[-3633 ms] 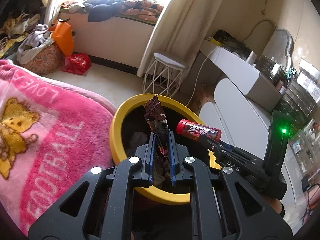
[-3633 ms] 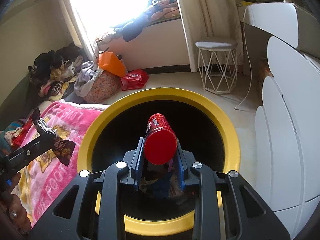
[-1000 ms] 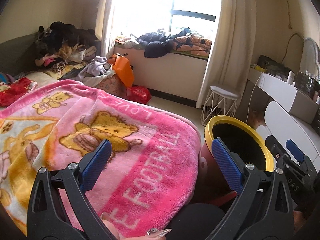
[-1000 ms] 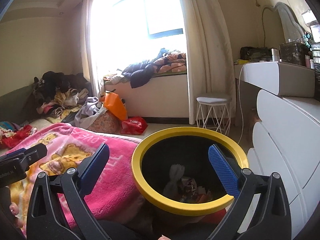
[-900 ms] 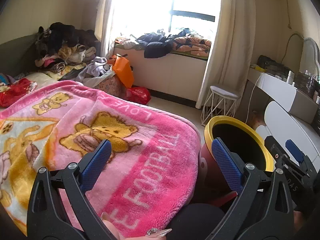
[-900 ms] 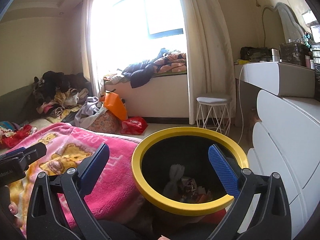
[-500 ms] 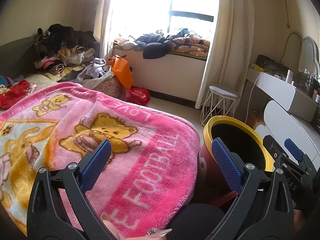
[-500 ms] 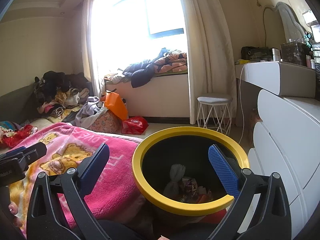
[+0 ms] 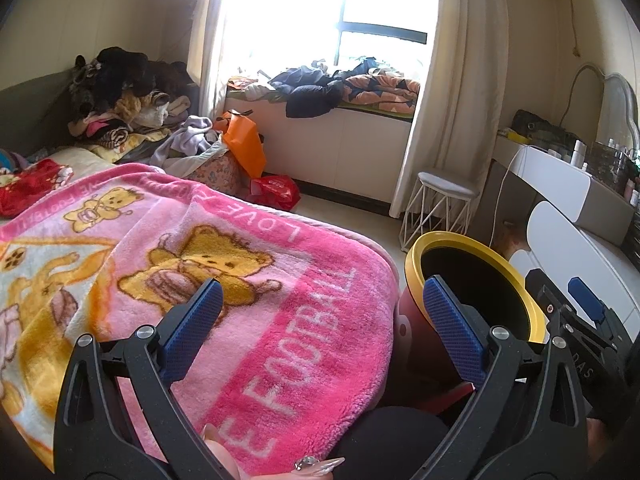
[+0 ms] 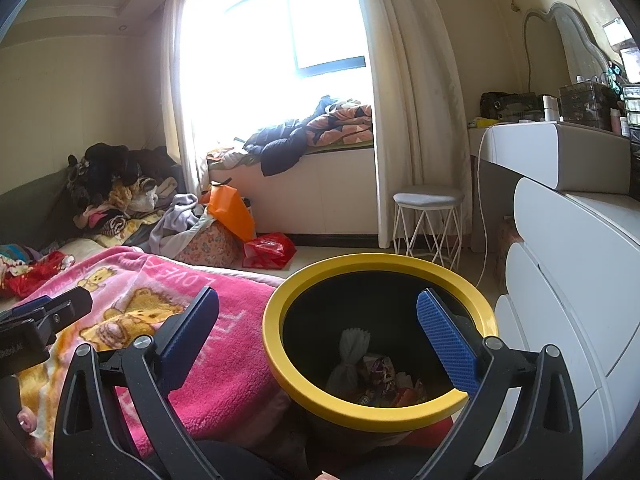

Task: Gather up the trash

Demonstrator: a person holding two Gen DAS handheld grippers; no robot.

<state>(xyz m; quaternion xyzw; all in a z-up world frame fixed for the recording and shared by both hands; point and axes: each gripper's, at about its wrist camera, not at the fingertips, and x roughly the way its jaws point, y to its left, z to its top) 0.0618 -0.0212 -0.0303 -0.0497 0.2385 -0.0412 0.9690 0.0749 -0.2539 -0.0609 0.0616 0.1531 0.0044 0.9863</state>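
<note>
While each gripper (image 9: 320, 324) (image 10: 318, 330) gapes empty, wrappers (image 10: 380, 376) fill the yellow-rimmed bin (image 10: 360, 410).

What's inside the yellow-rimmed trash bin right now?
In the yellow-rimmed trash bin, the right wrist view shows a knotted white bag and crumpled wrappers at the bottom. The near rim hides whatever lies closest to the camera.
</note>
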